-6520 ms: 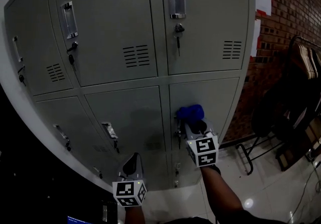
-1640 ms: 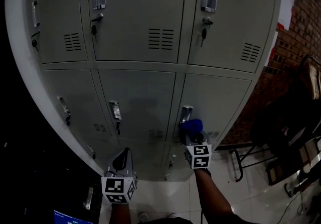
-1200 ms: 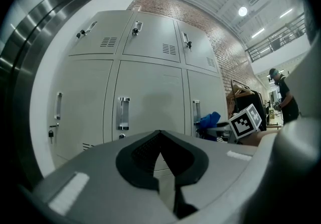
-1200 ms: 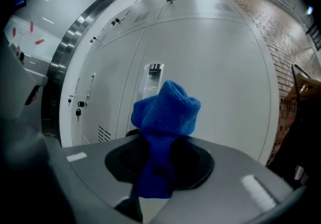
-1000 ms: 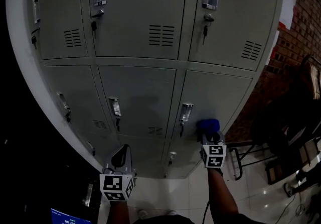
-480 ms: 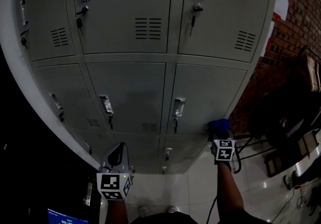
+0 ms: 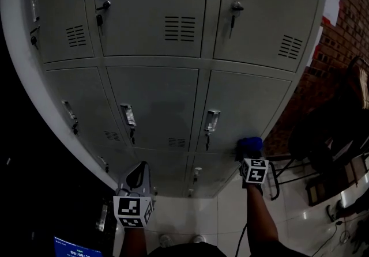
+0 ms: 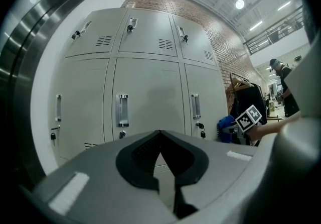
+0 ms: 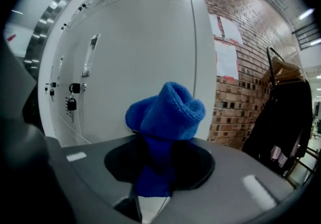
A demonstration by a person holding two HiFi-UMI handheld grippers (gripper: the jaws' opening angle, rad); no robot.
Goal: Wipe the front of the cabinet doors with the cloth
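The grey cabinet (image 7: 155, 94) has several doors with handles and keys. My right gripper (image 7: 249, 155) is shut on a bunched blue cloth (image 7: 249, 145), which sits at the lower right corner of the middle-row right door (image 7: 248, 106), right of its handle (image 7: 211, 120). In the right gripper view the blue cloth (image 9: 168, 110) bulges out of the jaws close against the pale door (image 9: 140, 57). My left gripper (image 7: 138, 178) hangs low in front of the bottom doors, shut and holding nothing. The left gripper view shows its jaws meeting (image 8: 160, 140), with the cloth (image 8: 225, 128) far right.
A brick wall (image 7: 340, 25) with white papers (image 9: 225, 57) adjoins the cabinet on the right. A rack with dark clothes (image 9: 286, 112) and a metal-framed chair (image 7: 288, 169) stand on the glossy floor (image 7: 300, 221) to the right. A lit screen (image 7: 72, 247) shows at bottom left.
The right gripper carried the cloth rightward across the middle-row right door, from beside its handle to the door's right edge. The left gripper stayed low and shut.
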